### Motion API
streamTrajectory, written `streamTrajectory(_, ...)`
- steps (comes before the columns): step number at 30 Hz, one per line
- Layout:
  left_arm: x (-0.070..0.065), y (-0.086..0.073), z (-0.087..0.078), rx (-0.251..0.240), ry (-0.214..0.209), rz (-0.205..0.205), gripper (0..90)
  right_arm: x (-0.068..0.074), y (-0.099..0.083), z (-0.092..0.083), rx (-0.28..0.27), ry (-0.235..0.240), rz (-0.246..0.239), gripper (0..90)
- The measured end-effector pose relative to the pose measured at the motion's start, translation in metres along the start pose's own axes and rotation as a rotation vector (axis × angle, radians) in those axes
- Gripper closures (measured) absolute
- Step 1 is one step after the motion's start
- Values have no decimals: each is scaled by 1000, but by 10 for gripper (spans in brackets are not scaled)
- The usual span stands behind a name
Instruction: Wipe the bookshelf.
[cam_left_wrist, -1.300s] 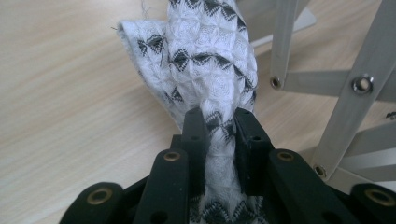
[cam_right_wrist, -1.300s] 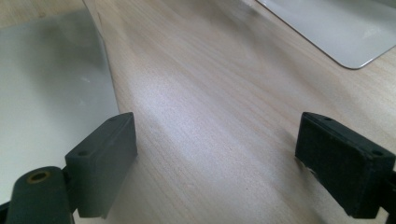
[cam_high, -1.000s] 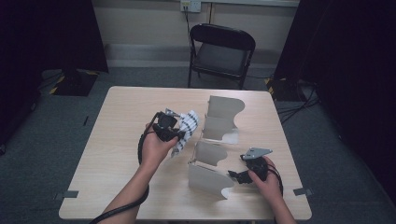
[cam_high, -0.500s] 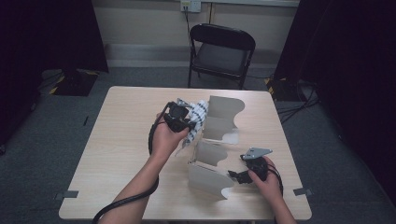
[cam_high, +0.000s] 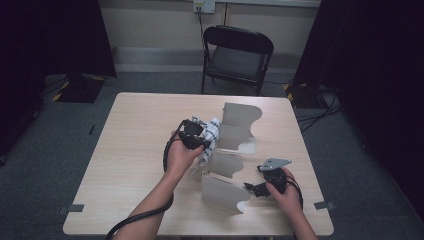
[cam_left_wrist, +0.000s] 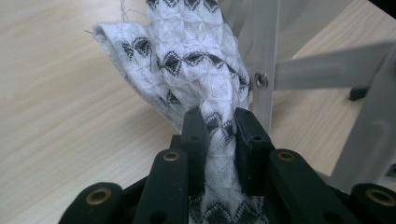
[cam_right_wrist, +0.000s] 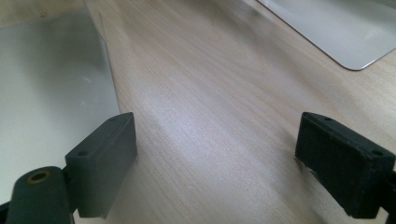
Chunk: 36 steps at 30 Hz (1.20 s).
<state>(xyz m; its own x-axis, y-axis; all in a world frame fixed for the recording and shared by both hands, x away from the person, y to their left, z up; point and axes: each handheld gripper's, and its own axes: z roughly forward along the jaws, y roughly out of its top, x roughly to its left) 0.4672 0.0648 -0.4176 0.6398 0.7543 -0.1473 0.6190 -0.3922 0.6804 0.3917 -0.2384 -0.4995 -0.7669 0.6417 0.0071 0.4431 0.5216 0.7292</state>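
Your left gripper (cam_high: 198, 136), fingers (cam_left_wrist: 196, 135) clamped on the patterned cloth (cam_high: 209, 137), has carried it rightward against the grey rack (cam_high: 235, 131), ready for hanging; your right gripper (cam_high: 256, 189) rests open on the tabletop (cam_high: 135, 150).

The left half of the pale wooden table (cam_high: 130, 150) lies open; upright grey panels of a folding divider (cam_high: 239, 125) block the right half's middle.

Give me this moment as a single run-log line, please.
left gripper: shut on patterned cloth | right gripper: open above table | grey folding divider: beside right gripper
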Motion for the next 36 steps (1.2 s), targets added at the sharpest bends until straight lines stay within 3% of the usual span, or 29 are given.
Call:
streamTrajectory(14,7,-32,27,73,-10,-32,759,0,0,0,0,0,0,120)
streamTrajectory(19,9,-35,25,77,-9,-41,758,0,0,0,0,0,0,120)
streamTrajectory(24,11,-22,7,36,10,-46,758,0,0,0,0,0,-1,120)
streamTrajectory(28,13,-5,-12,7,35,-18,758,0,0,0,0,0,0,120)
streamTrajectory(33,12,24,-35,-67,54,-6,758,0,0,0,0,-1,0,120)
streamTrajectory(36,8,39,-43,-90,56,14,757,0,0,0,0,-1,0,120)
